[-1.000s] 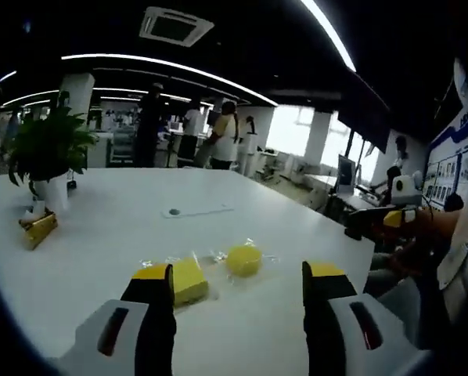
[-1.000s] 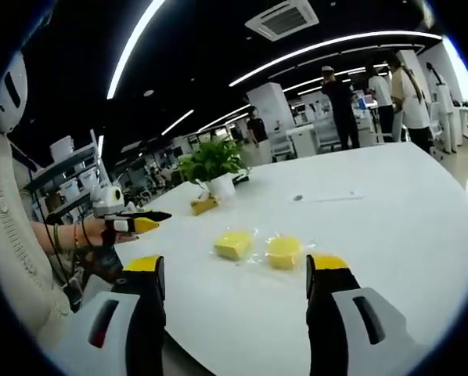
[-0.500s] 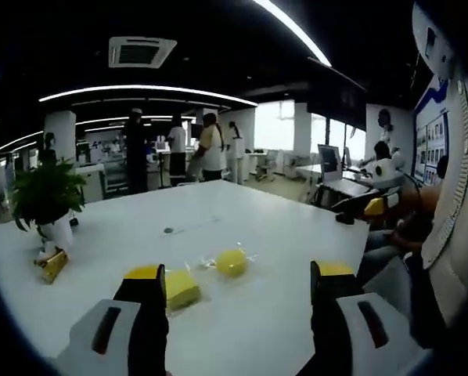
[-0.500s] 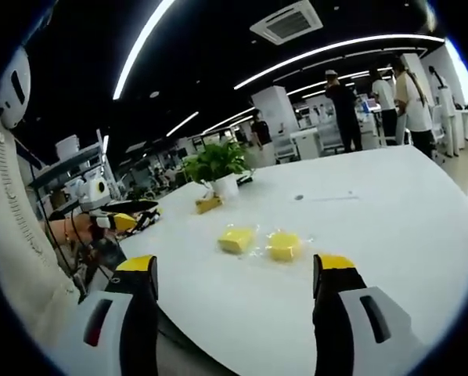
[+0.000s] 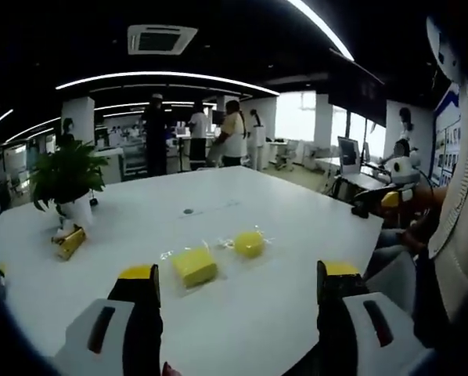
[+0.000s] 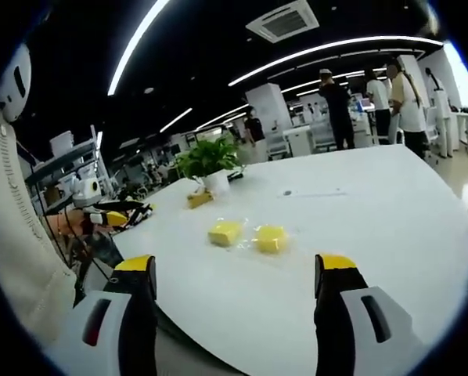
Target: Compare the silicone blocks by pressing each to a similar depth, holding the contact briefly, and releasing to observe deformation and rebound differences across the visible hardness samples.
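Observation:
Two yellow silicone blocks in clear wrapping lie on a white table (image 5: 242,298). In the left gripper view the square block (image 5: 193,266) is left of the round block (image 5: 250,243). The right gripper view has the square block (image 6: 225,233) left of the round block (image 6: 271,238). My left gripper (image 5: 238,282) is open and empty, held back from the blocks near the table edge. My right gripper (image 6: 238,270) is open and empty too, short of the blocks above the table (image 6: 359,211). Each gripper shows in the other's view, the right gripper (image 5: 387,200) and the left gripper (image 6: 113,218), jaws unclear.
A potted plant (image 5: 66,184) with a small yellow packet (image 5: 70,241) beside it stands at the table's far left. A flat strip with a round hole (image 5: 210,208) lies farther back. Several people (image 5: 234,137) stand beyond the table. A person's sleeve (image 6: 15,258) is at the left.
Both views have shifted with the hands. The blocks now sit farther from both grippers' jaws. Neither block has moved on the table, and both grippers stay open.

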Demonstrator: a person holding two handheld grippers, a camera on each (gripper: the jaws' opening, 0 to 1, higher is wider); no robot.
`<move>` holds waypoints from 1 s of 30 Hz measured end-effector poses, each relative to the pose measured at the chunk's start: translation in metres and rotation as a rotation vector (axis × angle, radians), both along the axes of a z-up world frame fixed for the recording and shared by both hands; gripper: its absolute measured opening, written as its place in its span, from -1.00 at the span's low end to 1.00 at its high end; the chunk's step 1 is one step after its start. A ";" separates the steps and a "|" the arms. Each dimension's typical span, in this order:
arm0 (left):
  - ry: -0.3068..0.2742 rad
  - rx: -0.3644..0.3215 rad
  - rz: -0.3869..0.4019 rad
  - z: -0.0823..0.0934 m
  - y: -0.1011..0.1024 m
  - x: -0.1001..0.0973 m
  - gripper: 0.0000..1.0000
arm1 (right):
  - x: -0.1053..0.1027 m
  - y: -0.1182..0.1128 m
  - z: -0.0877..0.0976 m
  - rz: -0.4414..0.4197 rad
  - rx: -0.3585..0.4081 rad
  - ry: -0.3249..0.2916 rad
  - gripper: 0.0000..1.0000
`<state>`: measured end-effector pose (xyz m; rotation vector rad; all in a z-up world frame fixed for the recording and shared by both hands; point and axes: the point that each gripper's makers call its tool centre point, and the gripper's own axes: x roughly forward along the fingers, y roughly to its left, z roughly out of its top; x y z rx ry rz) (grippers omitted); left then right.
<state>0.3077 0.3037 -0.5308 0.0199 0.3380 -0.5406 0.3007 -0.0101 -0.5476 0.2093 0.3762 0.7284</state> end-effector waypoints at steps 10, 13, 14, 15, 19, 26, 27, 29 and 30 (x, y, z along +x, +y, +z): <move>0.106 -0.216 0.054 -0.001 -0.008 0.024 0.57 | 0.006 -0.005 -0.006 -0.009 0.006 0.022 0.52; 0.152 -0.277 0.062 -0.002 -0.014 0.037 0.58 | 0.007 -0.007 -0.009 -0.016 0.011 0.030 0.52; 0.169 -0.313 0.069 -0.001 -0.016 0.042 0.57 | 0.008 -0.008 -0.010 -0.018 0.012 0.034 0.51; 0.199 -0.371 0.081 0.001 -0.019 0.048 0.56 | 0.009 -0.009 -0.011 -0.019 0.013 0.038 0.50; 0.276 -0.507 0.112 0.004 -0.029 0.066 0.53 | 0.011 -0.008 -0.014 -0.015 0.030 0.057 0.49; 0.385 -0.595 0.062 0.000 -0.066 0.105 0.50 | 0.020 -0.017 -0.019 -0.034 0.037 0.072 0.49; 0.390 -0.612 0.055 0.000 -0.070 0.109 0.47 | 0.021 -0.019 -0.020 -0.039 0.038 0.073 0.48; 0.395 -0.610 0.050 -0.002 -0.075 0.120 0.45 | 0.023 -0.022 -0.020 -0.046 0.041 0.072 0.46; 0.405 -0.608 0.047 -0.004 -0.079 0.124 0.46 | 0.025 -0.024 -0.020 -0.052 0.045 0.074 0.46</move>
